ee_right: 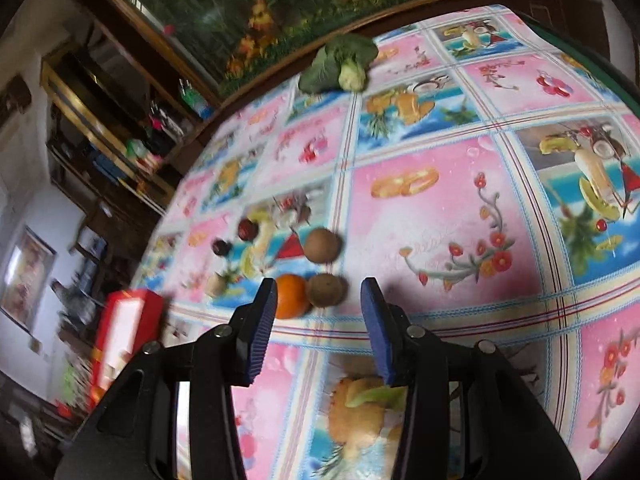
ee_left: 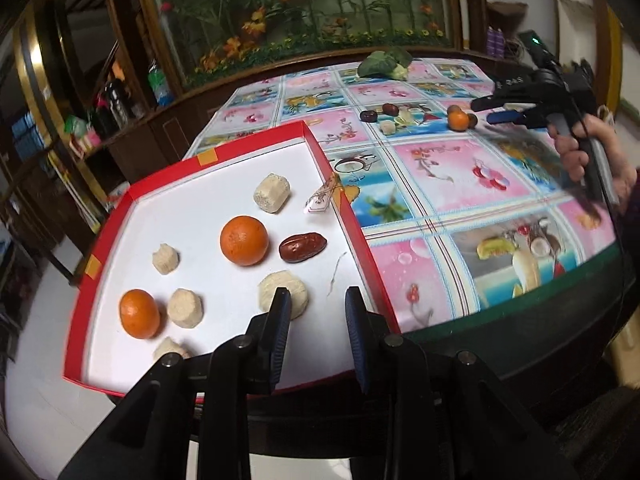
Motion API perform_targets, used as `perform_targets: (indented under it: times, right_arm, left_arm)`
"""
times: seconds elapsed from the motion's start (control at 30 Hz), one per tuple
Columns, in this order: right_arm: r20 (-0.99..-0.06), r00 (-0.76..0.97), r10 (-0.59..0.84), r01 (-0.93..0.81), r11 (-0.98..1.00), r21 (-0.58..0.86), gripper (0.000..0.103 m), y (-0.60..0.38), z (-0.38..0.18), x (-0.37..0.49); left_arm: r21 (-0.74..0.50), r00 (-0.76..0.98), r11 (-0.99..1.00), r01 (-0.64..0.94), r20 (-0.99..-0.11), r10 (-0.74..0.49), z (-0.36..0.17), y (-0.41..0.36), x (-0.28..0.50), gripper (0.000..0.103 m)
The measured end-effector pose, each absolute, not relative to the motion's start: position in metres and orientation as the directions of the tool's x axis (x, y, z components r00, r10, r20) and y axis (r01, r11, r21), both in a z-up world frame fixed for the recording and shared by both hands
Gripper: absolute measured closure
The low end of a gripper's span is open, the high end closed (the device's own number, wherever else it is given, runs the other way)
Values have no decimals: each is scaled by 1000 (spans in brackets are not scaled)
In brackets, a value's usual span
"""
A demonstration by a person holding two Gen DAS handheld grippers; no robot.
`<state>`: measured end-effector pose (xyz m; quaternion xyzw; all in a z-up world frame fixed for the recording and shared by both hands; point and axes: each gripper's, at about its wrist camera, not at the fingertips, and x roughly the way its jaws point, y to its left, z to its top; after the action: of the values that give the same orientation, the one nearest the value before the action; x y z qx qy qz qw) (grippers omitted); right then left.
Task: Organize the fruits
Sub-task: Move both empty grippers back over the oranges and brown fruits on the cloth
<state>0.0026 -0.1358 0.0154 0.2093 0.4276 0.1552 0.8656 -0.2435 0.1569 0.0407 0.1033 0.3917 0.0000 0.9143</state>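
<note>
A red-rimmed white tray (ee_left: 224,148) holds two oranges (ee_left: 244,240), a brown date (ee_left: 303,247) and several pale beige chunks (ee_left: 272,193). My left gripper (ee_left: 316,300) is open and empty above the tray's near right corner, beside one chunk (ee_left: 297,289). On the table lie another orange (ee_right: 294,294), two brown round fruits (ee_right: 327,289), two dark fruits (ee_right: 247,229) and a pale chunk (ee_right: 216,283). My right gripper (ee_right: 319,292) is open and empty just short of the orange and brown fruit; it also shows in the left wrist view (ee_left: 494,110).
A leafy green vegetable (ee_right: 340,62) lies at the table's far edge. The table has a pink and blue printed cloth (ee_right: 440,220). A small wrapper (ee_left: 318,202) leans on the tray's right rim. Shelves with bottles stand to the left.
</note>
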Motion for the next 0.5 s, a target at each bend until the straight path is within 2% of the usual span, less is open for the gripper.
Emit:
perform_targets:
  times: [0.07,0.13,0.23,0.4,0.47,0.5]
  right_arm:
    - [-696,575,430,-98,881,464,58,-133,12,4]
    - [-729,558,397,-97,903,418,65,-127,8,6]
    - [-747,560,358,-119,927,355,70,-120,10,7]
    - [-771,571,281,-147,959,241,70,-108,14,16]
    - [-779,575,250,-163,968,190,70,-105,13,19]
    - [-782,574,242,-170,970,175,70,-104,12,20]
  left_arm:
    - [189,686,978,85,-723,81,41,158,-242,76]
    - [191,681,978,84,-727,83,42,159,-243,76]
    - [197,676,977,78,-731,93,43,160,-242,76]
    - [140,696,988,63,-716,57,54,160,-239,75]
    - [82,724,995,65,-690,9,68,157,-236,72]
    - [53,737,996,68,-675,-15,75,154,-234,67]
